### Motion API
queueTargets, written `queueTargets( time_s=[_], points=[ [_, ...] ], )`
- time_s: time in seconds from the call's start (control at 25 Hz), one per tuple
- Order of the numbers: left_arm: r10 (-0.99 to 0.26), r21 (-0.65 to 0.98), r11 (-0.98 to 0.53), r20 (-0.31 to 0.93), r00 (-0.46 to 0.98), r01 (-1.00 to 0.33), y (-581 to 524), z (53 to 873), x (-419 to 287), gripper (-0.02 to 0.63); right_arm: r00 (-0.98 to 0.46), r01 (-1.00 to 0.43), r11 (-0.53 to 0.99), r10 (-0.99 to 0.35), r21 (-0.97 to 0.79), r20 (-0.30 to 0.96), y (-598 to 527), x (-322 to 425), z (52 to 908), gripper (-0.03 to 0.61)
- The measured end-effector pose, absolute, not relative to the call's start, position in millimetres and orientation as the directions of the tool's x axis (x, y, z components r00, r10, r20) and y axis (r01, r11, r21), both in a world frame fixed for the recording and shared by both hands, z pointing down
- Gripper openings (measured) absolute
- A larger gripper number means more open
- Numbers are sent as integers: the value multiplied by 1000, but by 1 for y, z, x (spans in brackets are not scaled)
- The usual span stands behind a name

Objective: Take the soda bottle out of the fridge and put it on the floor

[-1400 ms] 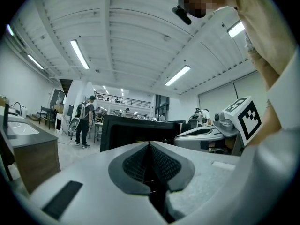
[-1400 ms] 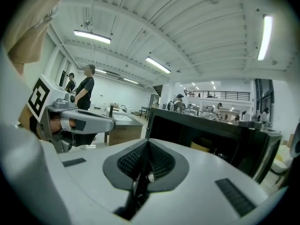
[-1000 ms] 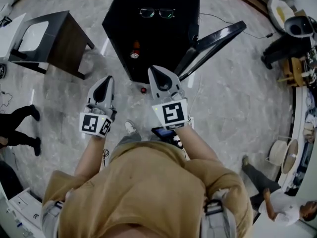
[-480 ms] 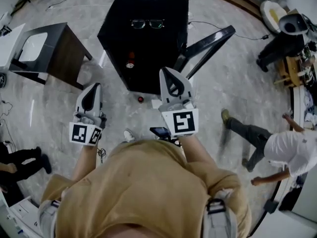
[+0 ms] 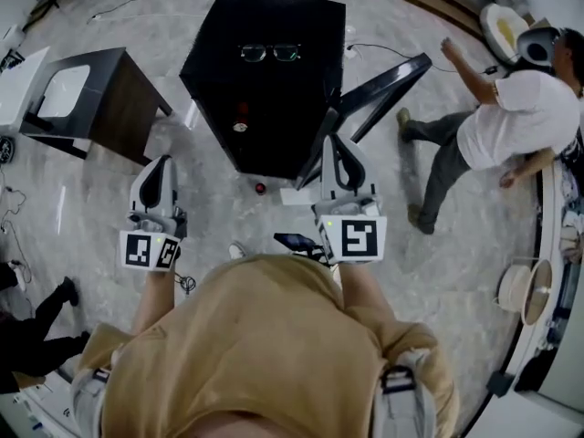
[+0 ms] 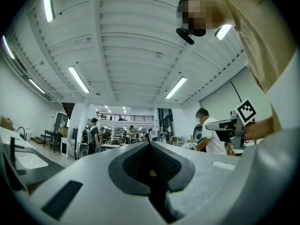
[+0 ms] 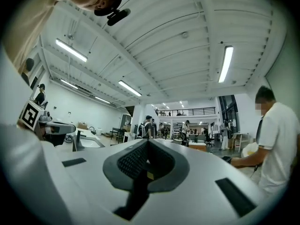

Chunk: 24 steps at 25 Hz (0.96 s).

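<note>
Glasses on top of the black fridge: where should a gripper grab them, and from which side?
Take the dark-framed glasses by the bridge between the two lenses, coming straight down from above. They lie flat on the top of the black fridge, and the bridge looks like the narrowest part.

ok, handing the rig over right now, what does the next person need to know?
Left gripper: fingers together, empty.
Right gripper: fingers together, empty. Neither touches anything.
Fridge: door open.
Small red-capped thing on the floor in front of the fridge, probably the soda bottle; too small to be sure.
Done, if that is it: bottle out and set down.
Left: confirm the bottle.
</note>
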<state>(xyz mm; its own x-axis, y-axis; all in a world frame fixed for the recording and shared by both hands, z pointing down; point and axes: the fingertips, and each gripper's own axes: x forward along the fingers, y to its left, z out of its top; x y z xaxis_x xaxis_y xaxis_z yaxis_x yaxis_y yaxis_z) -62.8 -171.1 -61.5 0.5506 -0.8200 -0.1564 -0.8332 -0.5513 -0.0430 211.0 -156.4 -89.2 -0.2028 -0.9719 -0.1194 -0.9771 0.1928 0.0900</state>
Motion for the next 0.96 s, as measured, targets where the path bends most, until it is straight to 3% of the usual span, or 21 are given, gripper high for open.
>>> queueTargets(
  time_s=[0.96],
  points=[
    [-819, -40, -553, -161, 551, -832, -188, -70, -60, 2, -183, -981, 171, -971, 94, -150, -161, 220, -116, 0]
  ],
)
